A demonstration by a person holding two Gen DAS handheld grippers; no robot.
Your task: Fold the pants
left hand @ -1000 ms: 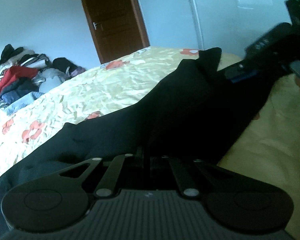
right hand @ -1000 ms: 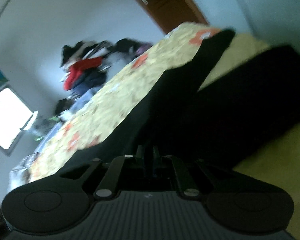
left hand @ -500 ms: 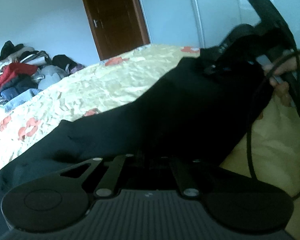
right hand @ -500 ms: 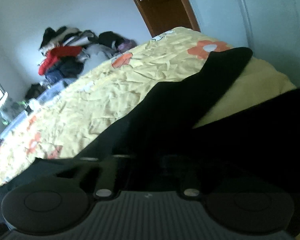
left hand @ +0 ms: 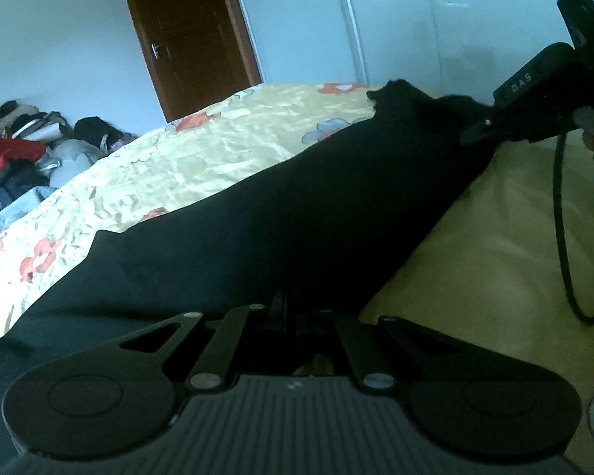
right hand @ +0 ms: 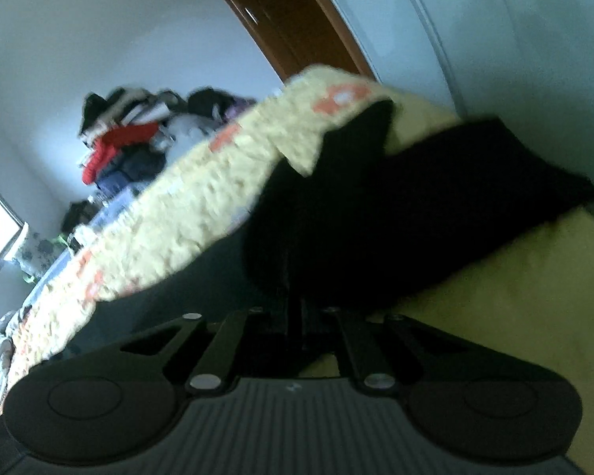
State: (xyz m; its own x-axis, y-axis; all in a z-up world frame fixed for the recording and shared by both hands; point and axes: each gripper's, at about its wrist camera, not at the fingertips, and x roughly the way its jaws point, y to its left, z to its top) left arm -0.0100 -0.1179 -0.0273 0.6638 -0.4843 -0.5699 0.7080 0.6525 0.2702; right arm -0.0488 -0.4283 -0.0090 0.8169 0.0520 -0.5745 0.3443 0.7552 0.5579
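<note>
Black pants (left hand: 297, 213) lie stretched across a yellow flowered bed sheet (left hand: 202, 158). My left gripper (left hand: 291, 308) is shut on the near edge of the pants. In the left wrist view my right gripper (left hand: 475, 130) holds the far end of the pants, lifted a little off the bed. In the right wrist view my right gripper (right hand: 293, 277) is shut on the pants (right hand: 396, 206), which bunch over its fingertips; this view is tilted and blurred.
A pile of clothes (left hand: 16, 158) lies at the bed's far left side. A brown door (left hand: 186, 35) and white wall stand behind the bed. A black cable (left hand: 562, 237) hangs from the right gripper over the plain yellow sheet (left hand: 495, 257).
The right gripper has swung with the pants' far end, its view now tilted. The fabric between the grippers is pulled straighter. The left gripper has hardly moved.
</note>
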